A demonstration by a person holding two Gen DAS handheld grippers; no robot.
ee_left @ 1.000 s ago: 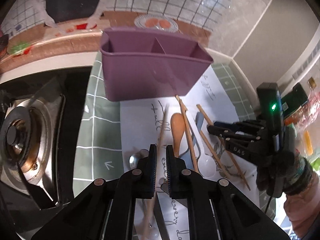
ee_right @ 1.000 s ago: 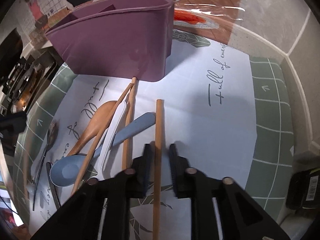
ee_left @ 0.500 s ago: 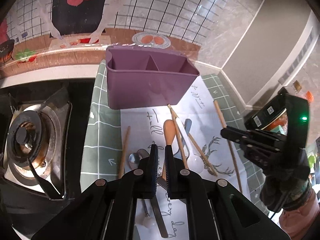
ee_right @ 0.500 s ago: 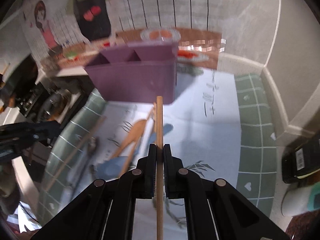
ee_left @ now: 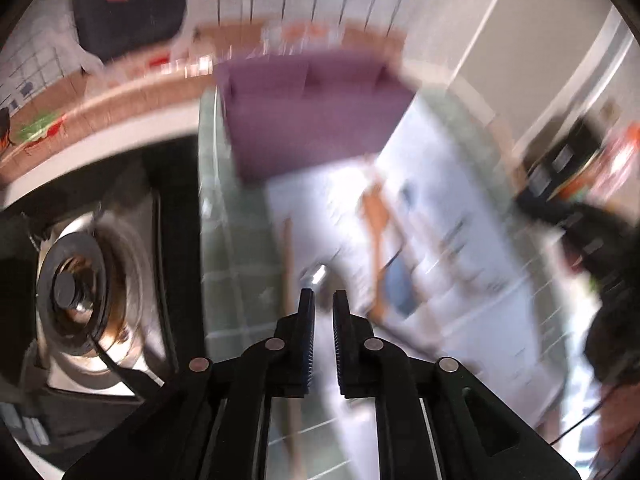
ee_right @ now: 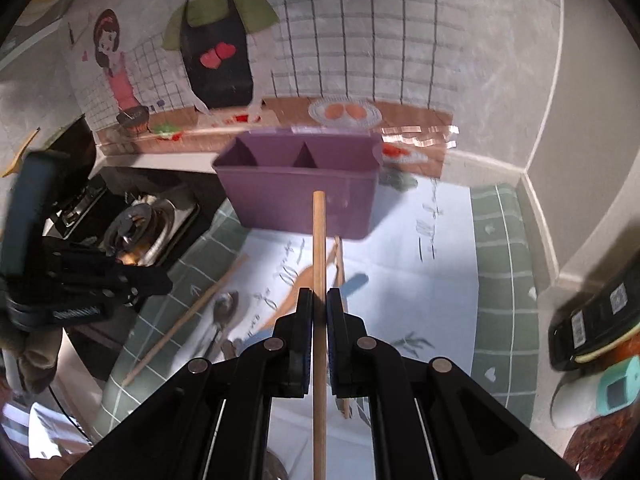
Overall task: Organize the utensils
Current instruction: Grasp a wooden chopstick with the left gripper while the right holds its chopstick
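Clamping a wooden chopstick [ee_right: 319, 240] upright between its pads, the right tool [ee_right: 319, 312] points down toward the purple organizer [ee_right: 298, 192] at the back of the desk [ee_right: 502, 280]. The left tool [ee_left: 320, 312] tilts steeply down, its jaws opening with nothing between them. Only the right wrist view is sharp: a second chopstick [ee_right: 188, 312], a metal spoon [ee_right: 222, 308] and a wooden spoon [ee_right: 298, 284] lie on the white mat [ee_right: 404, 264]. A gas burner [ee_left: 76, 292] sits left; cartoon tiles [ee_right: 360, 40] back the wall.
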